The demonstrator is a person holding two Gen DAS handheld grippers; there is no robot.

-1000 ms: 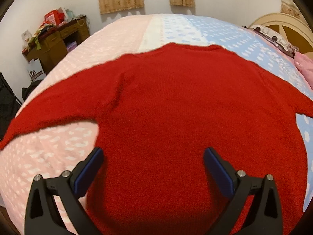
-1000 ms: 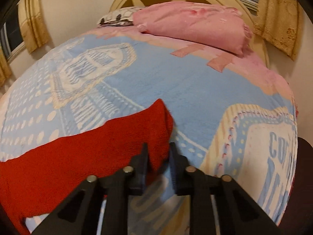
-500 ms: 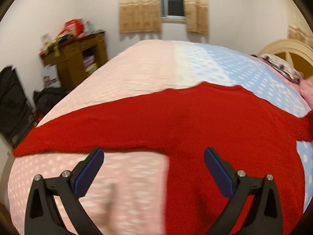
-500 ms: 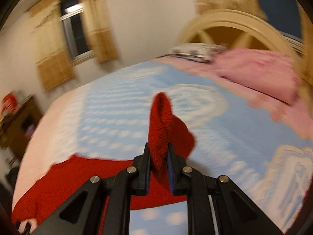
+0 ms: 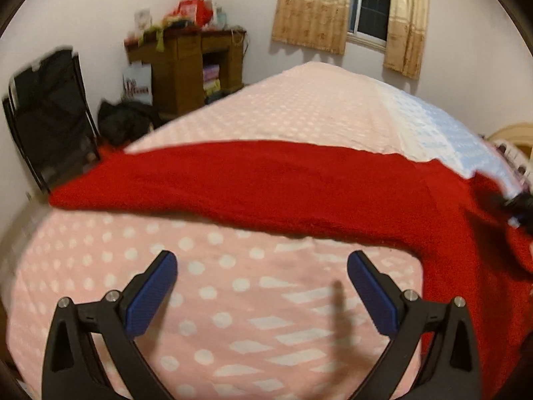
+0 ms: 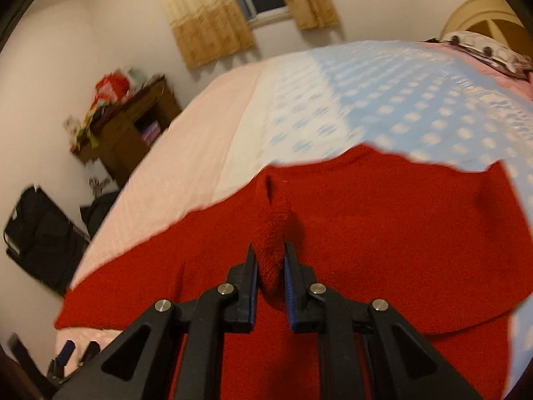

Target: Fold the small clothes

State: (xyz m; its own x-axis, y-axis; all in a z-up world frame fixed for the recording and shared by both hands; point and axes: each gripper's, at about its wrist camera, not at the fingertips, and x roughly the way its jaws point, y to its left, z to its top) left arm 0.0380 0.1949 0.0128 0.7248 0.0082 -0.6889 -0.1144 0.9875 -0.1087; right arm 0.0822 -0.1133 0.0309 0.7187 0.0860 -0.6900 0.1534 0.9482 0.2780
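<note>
A red knitted sweater point(image 5: 299, 193) lies spread on the bed, its left sleeve point(image 5: 140, 180) stretched toward the bed's left edge. My left gripper point(image 5: 261, 266) hangs open over bare pink blanket, just short of that sleeve, nothing between its blue pads point(image 5: 153, 290). In the right wrist view my right gripper point(image 6: 270, 260) is shut on the cuff of the right sleeve point(image 6: 273, 230), held above the sweater's body point(image 6: 383, 240). The right gripper also shows dimly at the right edge of the left wrist view, blurred.
The bed carries a pink dotted blanket point(image 5: 233, 316) and a blue dotted one point(image 6: 416, 106). A wooden desk point(image 5: 186, 66) with clutter stands by the wall, a black folding chair point(image 5: 46, 113) beside it. A curtained window point(image 5: 369, 6) and a headboard point(image 6: 483, 13) lie beyond.
My right gripper carried the sleeve cuff from the blue side of the bed across over the sweater's body. My left gripper slid left, off the sweater's hem to above bare pink blanket.
</note>
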